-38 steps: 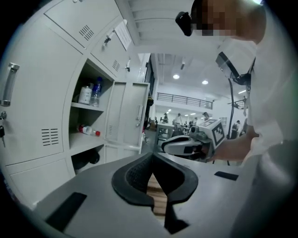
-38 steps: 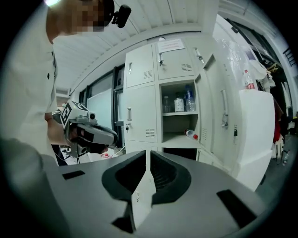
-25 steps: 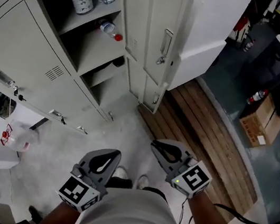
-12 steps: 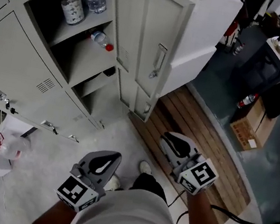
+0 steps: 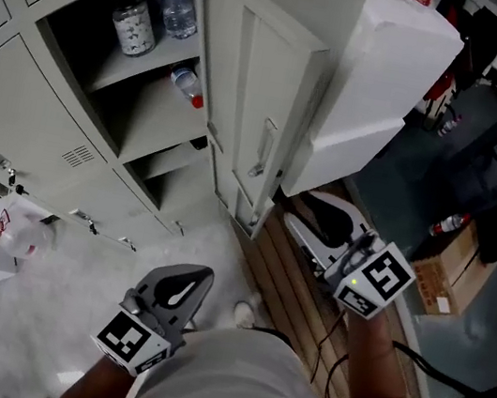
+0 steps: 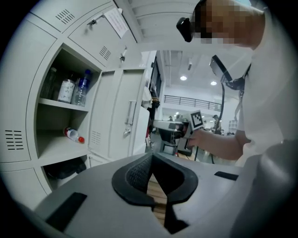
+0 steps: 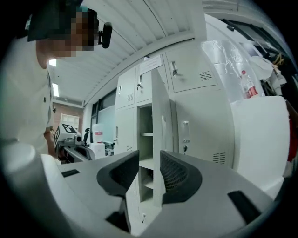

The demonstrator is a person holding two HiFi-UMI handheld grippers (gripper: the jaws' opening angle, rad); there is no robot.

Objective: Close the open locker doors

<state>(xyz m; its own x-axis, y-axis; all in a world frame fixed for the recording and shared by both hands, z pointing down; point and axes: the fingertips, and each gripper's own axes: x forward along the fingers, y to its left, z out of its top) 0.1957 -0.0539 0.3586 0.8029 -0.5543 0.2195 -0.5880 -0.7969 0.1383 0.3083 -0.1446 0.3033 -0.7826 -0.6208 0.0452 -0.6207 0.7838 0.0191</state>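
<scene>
Bottles (image 5: 178,5) in locker (image 5: 43,119) vis. head, left gripper views.

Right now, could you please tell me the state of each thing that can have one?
locker door: open, swung wide.
neighbouring door: closed.
red-capped bottle: lying on its side on the shelf.
left gripper: shut, empty.
right gripper: open, jaws just opening, nothing between them.

pale concrete floor (image 5: 68,304); wooden slat platform (image 5: 281,285); cardboard box (image 5: 437,274)
</scene>
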